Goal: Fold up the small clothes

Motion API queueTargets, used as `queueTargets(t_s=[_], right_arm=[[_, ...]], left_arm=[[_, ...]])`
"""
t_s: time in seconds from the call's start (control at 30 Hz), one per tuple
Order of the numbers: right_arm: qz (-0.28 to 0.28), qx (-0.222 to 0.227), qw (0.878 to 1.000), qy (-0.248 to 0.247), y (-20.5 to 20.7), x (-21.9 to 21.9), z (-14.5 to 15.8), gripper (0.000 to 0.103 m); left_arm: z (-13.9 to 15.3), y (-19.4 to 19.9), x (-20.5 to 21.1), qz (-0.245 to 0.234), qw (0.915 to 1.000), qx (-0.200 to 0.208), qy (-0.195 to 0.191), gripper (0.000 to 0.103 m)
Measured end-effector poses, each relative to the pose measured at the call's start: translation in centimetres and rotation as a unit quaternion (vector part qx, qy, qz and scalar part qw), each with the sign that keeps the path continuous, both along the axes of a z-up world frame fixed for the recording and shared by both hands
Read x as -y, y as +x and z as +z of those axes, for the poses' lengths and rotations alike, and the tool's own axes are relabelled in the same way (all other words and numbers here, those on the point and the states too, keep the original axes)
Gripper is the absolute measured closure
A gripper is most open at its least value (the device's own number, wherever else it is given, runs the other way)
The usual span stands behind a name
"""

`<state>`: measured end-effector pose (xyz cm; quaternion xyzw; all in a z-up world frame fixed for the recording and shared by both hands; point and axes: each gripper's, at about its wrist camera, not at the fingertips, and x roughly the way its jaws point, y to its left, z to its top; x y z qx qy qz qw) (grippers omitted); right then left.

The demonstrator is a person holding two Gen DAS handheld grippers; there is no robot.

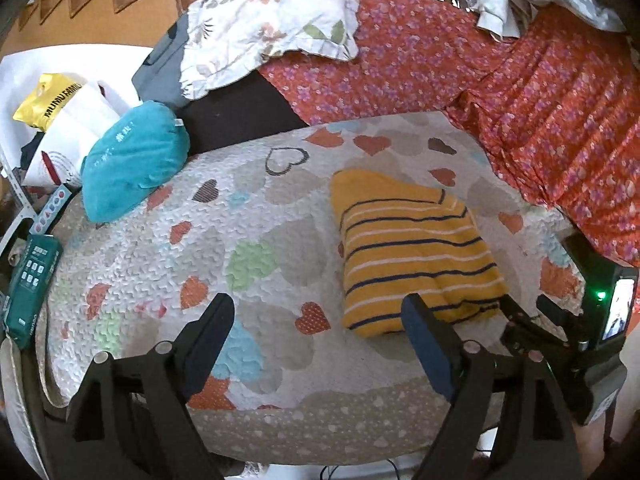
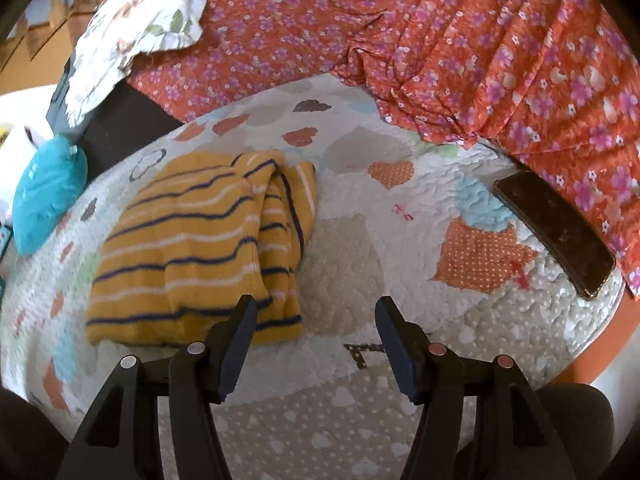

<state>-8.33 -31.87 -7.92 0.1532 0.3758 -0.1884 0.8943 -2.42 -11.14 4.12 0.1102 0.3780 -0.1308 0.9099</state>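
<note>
Phone [image 2: 554, 232] — right wrist view only

Left gripper [image 1: 318, 312], right gripper [image 2: 316, 314]: fingers apart.

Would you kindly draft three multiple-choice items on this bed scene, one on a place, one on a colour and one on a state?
1. Where does the dark phone lie?
A. On the quilt beside the red floral cloth
B. On the teal cushion
C. On the folded garment

2. What is the main colour of the striped garment?
A. Green
B. Mustard yellow
C. Pink

3. What is between the fingers of the left gripper and right gripper?
A. The garment
B. The phone
C. Nothing

Answers: 1 A, it rests on the quilt at the cloth's edge; 2 B, yellow with dark and white stripes; 3 C, both stand open over the quilt.
</note>
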Motion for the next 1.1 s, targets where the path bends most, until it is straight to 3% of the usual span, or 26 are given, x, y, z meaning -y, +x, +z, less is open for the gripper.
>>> queueTargets(t_s=[0.53,1.1], right_arm=[[-0.022,-0.006,1.000,0.004,-0.2,0.5,-0.8,0.033],[-0.024,-0.028,0.999,0.007,0.2,0.5,-1.7,0.032]], left_arm=[[-3.1,0.5,0.6,-0.015,0.9968,-0.077,-0.010,0.018],[-4.2,1.0,0.1,-0.015,0.9941,-0.105,-0.025,0.018]])
